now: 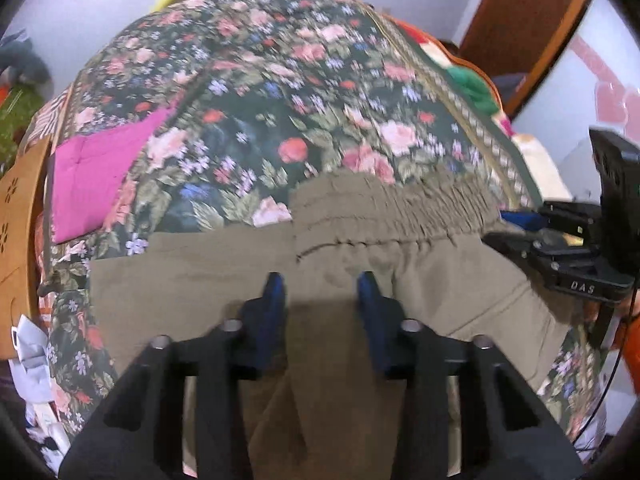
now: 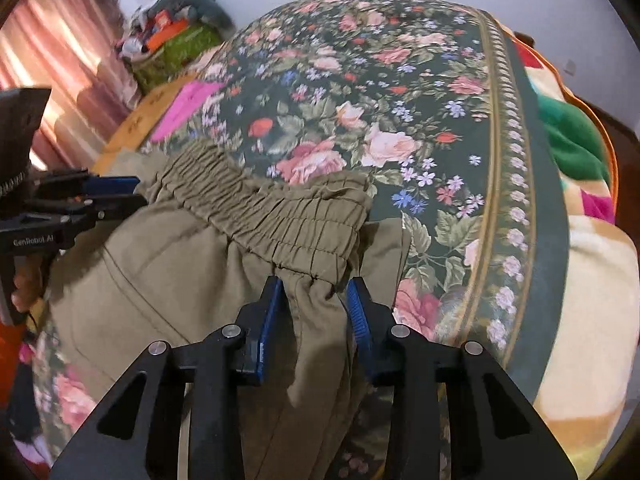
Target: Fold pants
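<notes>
Olive-green pants (image 1: 440,280) lie folded on a floral bedspread (image 1: 260,120), their gathered elastic waistband (image 1: 400,208) farthest from me. My left gripper (image 1: 320,288) presses down just below the waistband, and cloth fills the gap between its blue pads. In the right wrist view, the right gripper (image 2: 316,288) pinches a bunched ridge of the pants (image 2: 160,264) under the waistband (image 2: 280,216) at its right end. Each gripper shows in the other's view: the left gripper (image 2: 138,194) at the left end of the waistband, the right gripper (image 1: 496,228) at the right end.
A pink cloth (image 1: 92,176) lies on the bedspread (image 2: 380,100) to the left. A thick multicoloured blanket (image 2: 580,280) runs along the bed's right side. A wooden board (image 1: 20,220) stands at the left edge, and a brown door (image 1: 520,8) is at the far right.
</notes>
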Tool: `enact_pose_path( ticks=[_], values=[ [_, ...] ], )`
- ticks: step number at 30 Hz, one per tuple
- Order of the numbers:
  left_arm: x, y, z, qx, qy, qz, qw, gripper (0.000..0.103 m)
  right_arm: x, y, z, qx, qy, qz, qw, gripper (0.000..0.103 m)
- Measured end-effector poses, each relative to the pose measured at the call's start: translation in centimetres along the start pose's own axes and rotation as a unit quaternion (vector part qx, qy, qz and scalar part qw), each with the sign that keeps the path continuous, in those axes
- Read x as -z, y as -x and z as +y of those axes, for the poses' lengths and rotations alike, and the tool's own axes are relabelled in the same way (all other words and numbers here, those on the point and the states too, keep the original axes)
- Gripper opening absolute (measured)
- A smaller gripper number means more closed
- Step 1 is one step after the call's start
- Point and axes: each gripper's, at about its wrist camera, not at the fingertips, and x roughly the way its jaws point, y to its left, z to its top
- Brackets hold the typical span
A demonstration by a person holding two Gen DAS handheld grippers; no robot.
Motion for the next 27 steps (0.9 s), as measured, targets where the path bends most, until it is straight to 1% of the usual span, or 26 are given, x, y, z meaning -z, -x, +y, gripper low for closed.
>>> enact_pose_path(
  ticks=[2,5,8,10,12,14,16,18,19,21,22,23,24,25,27],
  values=[
    [0.4,-0.4,0.0,-0.013,-0.002,0.000,0.9999,0.036,0.2,-0.1,0.2,0.001,0.016,0.001,1.000,0.023],
    [1.0,-0.9,0.7,-0.013,0.016,-0.004,0.9998,0.036,0.7,-0.6,-0.2,-0.003,0.017,0.008,1.000,0.021],
    [1.1,-1.0,0.9,-0.012,0.025,-0.005,0.9996,0.036,0.7,-0.6,-0.4,-0.005,0.014,0.009,1.000,0.021],
    [1.1,-0.8,0.8,-0.014,0.026,-0.005,0.9996,0.037,0.6,-0.3,0.0,0.005,0.021,0.008,1.000,0.021],
    [1.0,-0.4,0.8,-0.019,0.026,-0.007,0.9995,0.038,0.5,0.1,0.4,0.014,0.024,0.005,1.000,0.024],
    [1.1,0.1,1.1,-0.018,0.031,-0.005,0.9994,0.038,0.5,0.7,0.7,0.023,0.032,-0.002,0.999,0.025],
    [1.4,1.3,1.7,-0.018,0.041,-0.014,0.9989,0.038,0.7,1.4,1.0,0.031,0.038,-0.006,0.999,0.026],
    [1.8,2.5,2.5,-0.031,0.049,-0.028,0.9979,0.040,1.0,2.2,1.0,0.029,0.034,-0.013,0.999,0.031],
    [2.0,3.2,3.0,-0.038,0.054,-0.035,0.9972,0.044,1.2,2.6,1.1,0.029,0.033,-0.018,0.999,0.034],
    [2.5,4.2,4.3,-0.051,0.067,-0.046,0.9954,0.054,1.6,3.2,1.3,0.032,0.033,-0.025,0.999,0.039],
    [2.7,4.6,4.9,-0.057,0.074,-0.050,0.9943,0.057,1.8,3.6,1.4,0.039,0.035,-0.030,0.998,0.044],
    [3.0,4.9,5.5,-0.062,0.082,-0.053,0.9933,0.061,2.0,3.8,1.4,0.044,0.036,-0.034,0.998,0.049],
    [3.2,5.0,5.9,-0.065,0.087,-0.053,0.9927,0.064,2.1,3.9,1.4,0.047,0.035,-0.035,0.998,0.051],
    [3.6,5.0,6.6,-0.069,0.097,-0.051,0.9916,0.065,2.4,4.0,1.4,0.050,0.032,-0.037,0.998,0.056],
    [4.2,4.7,7.7,-0.071,0.111,-0.043,0.9904,0.068,2.7,4.0,1.1,0.050,0.024,-0.036,0.998,0.060]
  ],
)
